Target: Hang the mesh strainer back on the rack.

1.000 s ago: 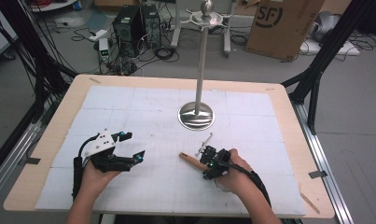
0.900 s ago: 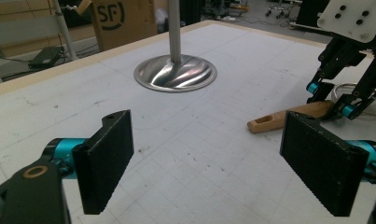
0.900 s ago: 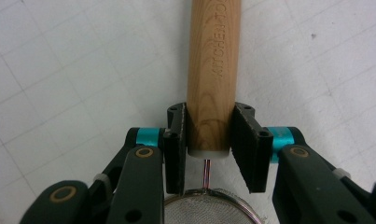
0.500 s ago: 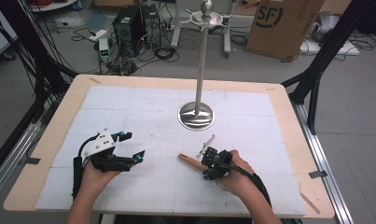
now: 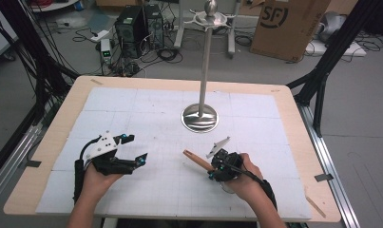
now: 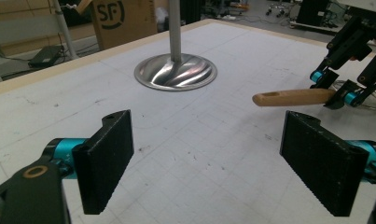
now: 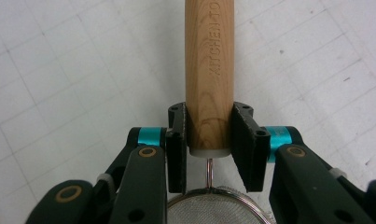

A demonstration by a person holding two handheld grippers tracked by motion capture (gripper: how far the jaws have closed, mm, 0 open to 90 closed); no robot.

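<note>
A small strainer with a light wooden handle (image 7: pixel 209 70) and a round wire mesh bowl (image 7: pixel 213 210) is held by my right gripper (image 7: pixel 209 140), shut on the handle's lower end. In the high view the handle (image 5: pixel 196 160) points left and away from the right gripper (image 5: pixel 216 166), low over the white mat. My left gripper (image 5: pixel 135 149) hovers at the front left, open, with nothing between its pads (image 6: pixel 106 163). In the left gripper view the handle (image 6: pixel 293 97) and the right gripper (image 6: pixel 344 88) lie ahead to the right.
A metal stand with a round shiny base (image 5: pixel 200 118) and a tall pole (image 5: pixel 205 61) rises mid-table, just beyond the strainer. The white gridded mat (image 5: pixel 146 109) covers a wooden tabletop (image 5: pixel 51 142). A cardboard box (image 5: pixel 289 23) and cables sit on the floor beyond.
</note>
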